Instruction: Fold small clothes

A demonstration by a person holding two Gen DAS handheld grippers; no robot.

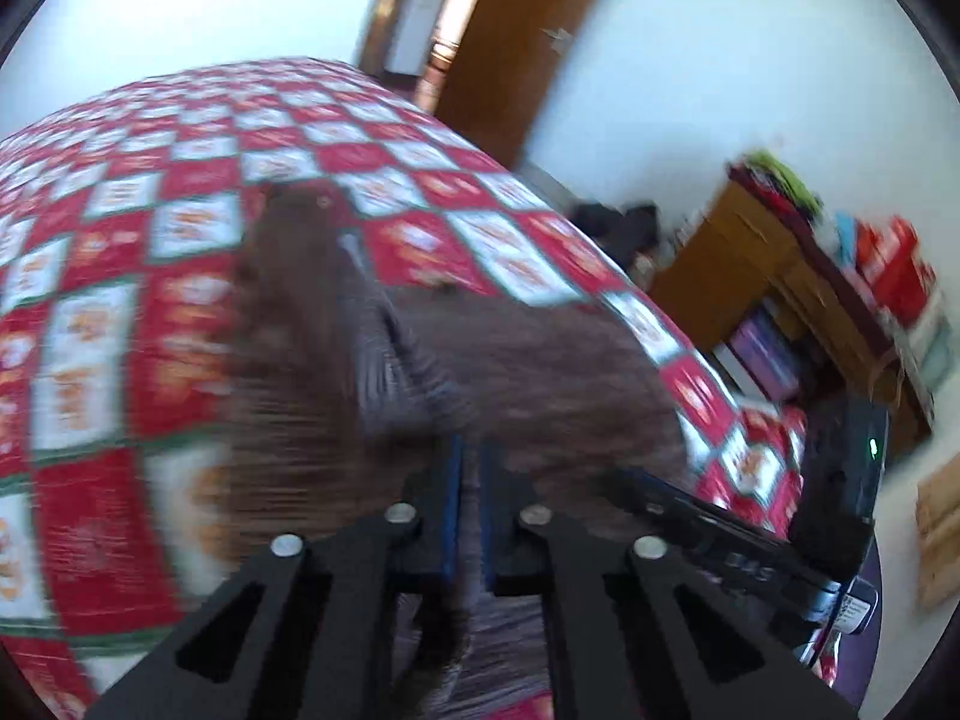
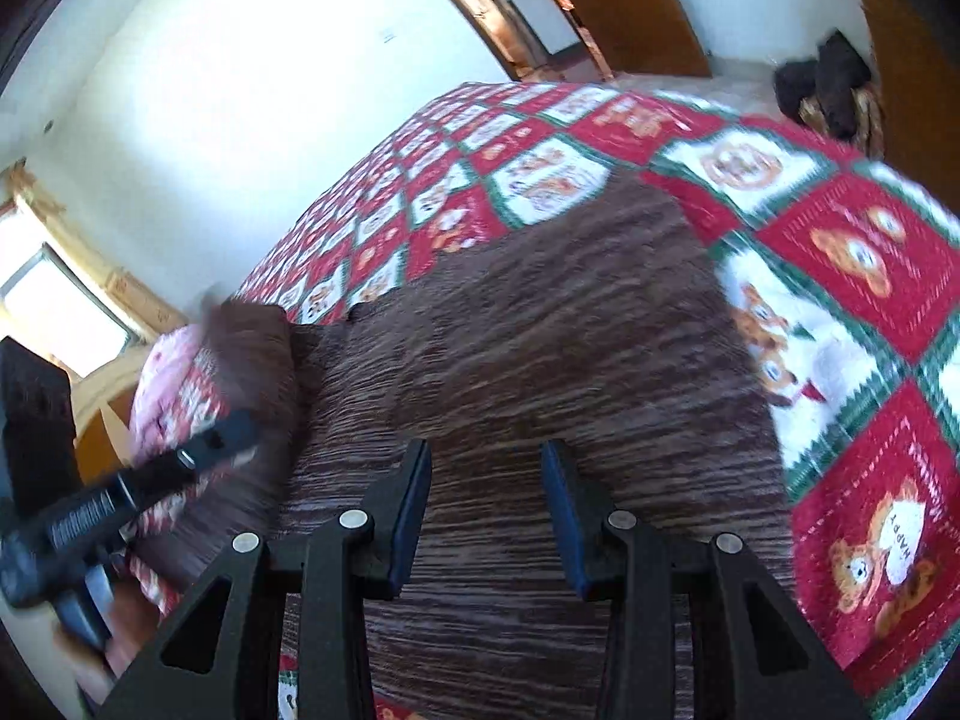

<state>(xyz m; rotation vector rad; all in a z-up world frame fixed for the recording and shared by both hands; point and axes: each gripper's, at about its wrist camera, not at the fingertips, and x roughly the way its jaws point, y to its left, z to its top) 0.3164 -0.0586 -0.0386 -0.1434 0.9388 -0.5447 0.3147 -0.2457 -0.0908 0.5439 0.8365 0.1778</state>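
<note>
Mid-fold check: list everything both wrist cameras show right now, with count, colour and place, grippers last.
brown garment: one, brown with fine pale stripes, spread on the bed, one part lifted at the left gripper
bedspread: one, red and white squares with green lines and bear prints, under the garment
door: one, brown wood, beyond the bed's far end
shelf unit: one, brown wood, by the wall in the left wrist view, holding red, green and purple items too blurred to name
dark bundle: one, black, on the floor past the bed
window: one, bright, wooden frame, left edge of the right wrist view
left gripper: one, black with blue pads, shut on the brown garment
right gripper: one, black with blue pads, open above the garment
</note>
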